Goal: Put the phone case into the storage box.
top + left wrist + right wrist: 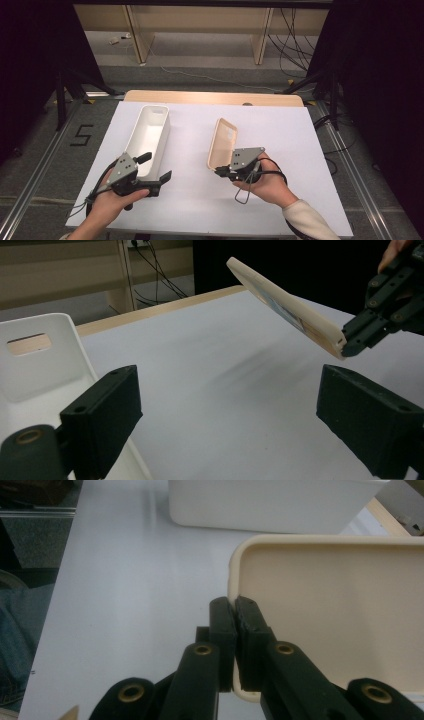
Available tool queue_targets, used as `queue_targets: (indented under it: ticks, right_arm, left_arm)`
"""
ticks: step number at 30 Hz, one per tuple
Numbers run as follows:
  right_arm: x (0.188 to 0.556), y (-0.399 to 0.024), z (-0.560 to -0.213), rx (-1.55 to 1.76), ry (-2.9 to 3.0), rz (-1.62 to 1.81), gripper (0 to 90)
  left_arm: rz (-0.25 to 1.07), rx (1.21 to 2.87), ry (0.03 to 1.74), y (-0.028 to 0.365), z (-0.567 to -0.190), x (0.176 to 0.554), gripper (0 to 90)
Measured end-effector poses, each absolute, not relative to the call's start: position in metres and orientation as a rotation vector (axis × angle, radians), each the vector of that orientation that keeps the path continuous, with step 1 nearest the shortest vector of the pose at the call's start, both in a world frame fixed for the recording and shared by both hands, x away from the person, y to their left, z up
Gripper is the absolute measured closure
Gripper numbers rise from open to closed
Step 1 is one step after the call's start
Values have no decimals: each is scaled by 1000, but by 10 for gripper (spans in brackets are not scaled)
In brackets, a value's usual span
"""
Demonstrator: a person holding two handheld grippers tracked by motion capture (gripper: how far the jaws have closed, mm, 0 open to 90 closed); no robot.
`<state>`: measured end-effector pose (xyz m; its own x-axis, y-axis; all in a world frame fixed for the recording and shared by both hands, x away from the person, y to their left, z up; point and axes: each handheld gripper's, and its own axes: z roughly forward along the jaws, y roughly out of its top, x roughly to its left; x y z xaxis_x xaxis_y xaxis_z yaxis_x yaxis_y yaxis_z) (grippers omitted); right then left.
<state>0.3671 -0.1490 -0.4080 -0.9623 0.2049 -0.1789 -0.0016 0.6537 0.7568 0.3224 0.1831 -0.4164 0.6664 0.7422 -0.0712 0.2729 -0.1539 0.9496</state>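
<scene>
A long white box [147, 137] lies open-topped on the left of the white table top [290, 135]; its handle slot shows in the left gripper view [30, 344]. My left gripper [155, 167] stands open at the box's near end, nothing between its jaws [230, 415]. My right gripper [220, 171] is shut on the rim of a beige lid [222, 142], which slopes upward with its far end raised off the table [280, 305]. In the right gripper view the jaws [235, 605] pinch the lid's edge [330, 610], with the box [270, 505] beyond.
A wooden table edge [210, 97] borders the far side of the white top. Black stand legs [62, 95] and cables [295, 45] sit on the floor beyond, and a "5" [82, 135] is marked on the floor at the left.
</scene>
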Motion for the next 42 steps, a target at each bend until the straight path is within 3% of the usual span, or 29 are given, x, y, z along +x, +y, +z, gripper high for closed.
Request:
queue_targets:
  ticks: [13,42]
  right_arm:
    - [364,-144,-405,142,2618,1224,881]
    - [360,-133,-404,106,2592,1228,882]
  left_arm:
    - [476,1751,799,156,-386,359,147]
    - [311,1838,842,98,-371,417,218]
